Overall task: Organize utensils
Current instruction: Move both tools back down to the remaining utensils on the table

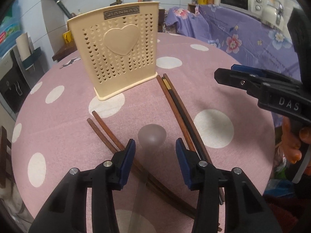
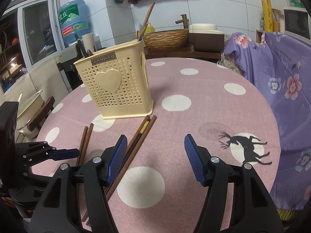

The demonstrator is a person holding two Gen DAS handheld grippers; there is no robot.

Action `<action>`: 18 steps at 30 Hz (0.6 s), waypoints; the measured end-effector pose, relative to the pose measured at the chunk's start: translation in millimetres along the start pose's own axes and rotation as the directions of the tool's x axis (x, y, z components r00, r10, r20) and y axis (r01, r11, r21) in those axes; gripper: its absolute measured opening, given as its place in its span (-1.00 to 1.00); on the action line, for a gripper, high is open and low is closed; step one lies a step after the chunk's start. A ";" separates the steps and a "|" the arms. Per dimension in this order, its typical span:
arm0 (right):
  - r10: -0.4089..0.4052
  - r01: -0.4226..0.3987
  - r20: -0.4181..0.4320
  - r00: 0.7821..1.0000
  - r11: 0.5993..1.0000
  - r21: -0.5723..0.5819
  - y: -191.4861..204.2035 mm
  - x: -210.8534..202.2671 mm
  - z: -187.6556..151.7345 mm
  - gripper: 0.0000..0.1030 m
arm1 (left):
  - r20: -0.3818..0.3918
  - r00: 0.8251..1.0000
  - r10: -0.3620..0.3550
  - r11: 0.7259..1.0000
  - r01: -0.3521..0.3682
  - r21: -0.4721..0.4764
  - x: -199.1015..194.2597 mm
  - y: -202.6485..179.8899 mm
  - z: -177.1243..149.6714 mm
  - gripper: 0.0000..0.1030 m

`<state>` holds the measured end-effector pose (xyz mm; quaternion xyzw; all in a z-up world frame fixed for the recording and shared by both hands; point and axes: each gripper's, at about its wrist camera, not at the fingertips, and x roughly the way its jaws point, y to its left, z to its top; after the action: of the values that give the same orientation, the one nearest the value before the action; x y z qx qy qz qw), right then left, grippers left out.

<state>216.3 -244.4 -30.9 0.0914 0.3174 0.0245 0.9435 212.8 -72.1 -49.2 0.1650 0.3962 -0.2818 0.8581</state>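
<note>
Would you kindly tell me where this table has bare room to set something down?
Free: right of the chopsticks, toward the deer print and behind it. Crowded: in front of the utensil holder, where chopsticks lie.

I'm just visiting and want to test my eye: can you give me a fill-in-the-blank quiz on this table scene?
1. The cream utensil holder has a big ____ shape on its front.
2. The tablecloth is pink with white ____.
3. The chopsticks on the cloth lie ____ the holder, not in it.
4. Between the left tongs lies a translucent ____.

Missing words: heart; dots; outside; spoon
</note>
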 end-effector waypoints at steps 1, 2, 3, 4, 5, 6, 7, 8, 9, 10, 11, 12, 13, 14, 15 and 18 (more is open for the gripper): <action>0.003 -0.003 -0.005 1.000 1.000 0.007 -0.6 0.3 -1.3 0.20 | -0.001 1.000 0.012 1.000 -0.012 0.018 0.8 -2.9 -0.4 -0.16; 0.005 -0.005 -0.007 1.000 1.000 0.011 -1.0 0.4 -2.6 0.20 | -0.002 1.000 0.024 0.999 -0.024 0.038 1.6 -5.6 -0.7 -0.16; 0.007 -0.006 -0.009 1.000 1.000 0.014 -1.3 0.2 -2.9 0.20 | -0.002 0.999 0.034 0.998 -0.034 0.055 2.2 -8.3 -0.1 -0.16; 0.009 -0.008 -0.012 1.000 1.000 0.018 -1.7 0.2 -4.2 0.20 | -0.002 0.999 0.043 0.997 -0.043 0.070 2.6 -10.4 0.0 -0.16; 0.011 -0.011 -0.015 1.000 1.000 0.023 -1.8 0.6 -5.2 0.19 | -0.002 0.999 0.053 0.995 -0.053 0.088 3.5 -12.8 0.1 -0.16; 0.015 -0.014 -0.019 1.000 1.000 0.028 -2.8 1.0 -5.4 0.20 | -0.003 0.998 0.062 0.992 -0.061 0.106 4.4 -15.0 0.2 -0.16; 0.020 -0.019 -0.026 0.999 0.999 0.037 -3.8 1.8 -6.4 0.20 | -0.006 0.998 0.070 0.990 -0.068 0.125 5.3 -17.4 0.1 -0.16; 0.022 -0.020 -0.030 0.999 0.999 0.045 -3.5 1.9 -6.2 0.20 | -0.013 0.997 0.073 0.987 -0.071 0.144 7.6 -19.2 0.6 -0.20; 0.023 -0.022 -0.033 0.999 0.998 0.051 -4.1 2.0 -6.5 0.20 | -0.023 0.997 0.074 0.985 -0.069 0.156 10.6 -20.0 1.3 -0.26; 0.024 -0.023 -0.033 0.999 0.998 0.055 -4.7 1.6 -6.8 0.20 | -0.034 0.997 0.071 0.985 -0.065 0.159 14.1 -19.6 2.2 -0.28; 0.025 -0.023 -0.032 0.999 0.998 0.058 -4.8 1.0 -7.0 0.20 | -0.043 0.997 0.068 0.986 -0.060 0.156 16.8 -18.5 3.0 -0.31; 0.026 -0.024 -0.031 0.999 0.998 0.059 -4.7 0.4 -7.3 0.20 | -0.051 0.997 0.065 0.987 -0.056 0.151 20.0 -16.7 3.7 -0.34; 0.026 -0.024 -0.029 0.999 0.998 0.058 -4.3 -0.5 -7.3 0.20 | -0.052 0.997 0.062 0.988 -0.053 0.148 21.6 -16.0 3.7 -0.35; 0.026 -0.024 -0.029 0.999 0.998 0.058 -4.3 -0.6 -7.2 0.20 | -0.052 0.997 0.050 0.989 -0.042 0.141 22.5 -14.5 4.7 -0.40; 0.026 -0.025 -0.029 0.999 0.998 0.057 -4.6 -0.8 -6.9 0.20 | -0.057 0.998 0.040 0.991 -0.033 0.131 23.5 -12.6 5.8 -0.49; 0.024 -0.022 -0.028 0.999 0.998 0.066 -6.7 -1.2 -6.3 0.20 | -0.068 0.997 0.026 0.996 -0.019 0.092 25.9 -8.1 8.2 -0.69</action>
<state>211.4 -250.2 -36.4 0.1256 0.3306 0.0261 0.9350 226.3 -91.8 -64.5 0.2180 0.4106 -0.2840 0.8386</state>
